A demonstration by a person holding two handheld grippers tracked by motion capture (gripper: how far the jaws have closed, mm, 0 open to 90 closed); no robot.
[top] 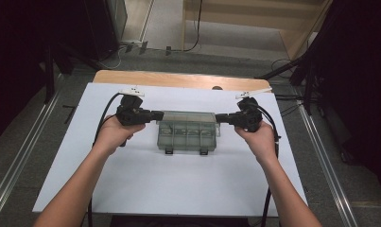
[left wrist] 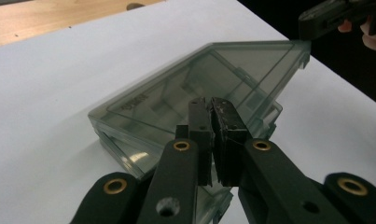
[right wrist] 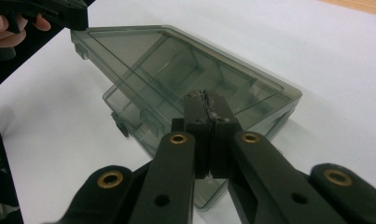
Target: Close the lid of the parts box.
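Evidently the smoky clear compartment box (top: 186, 131) sits mid-sheet on the white table cover (top: 145, 184), its lid raised a crack, latches hanging free at the front. The left gripper (top: 155, 114) and right gripper (top: 220, 117) each meet one end of it, jaws pressed together; whether they pinch the lid's edge I cannot tell. Opening looks barely begun. Any contents are too murky to make out.

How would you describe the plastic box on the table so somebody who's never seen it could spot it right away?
Find the white sheet covering the wooden table. At its centre lies a flat, smoky translucent plastic box with inner dividers and two dark latches on its near edge. It sits between the left gripper and the right gripper, one at each end.
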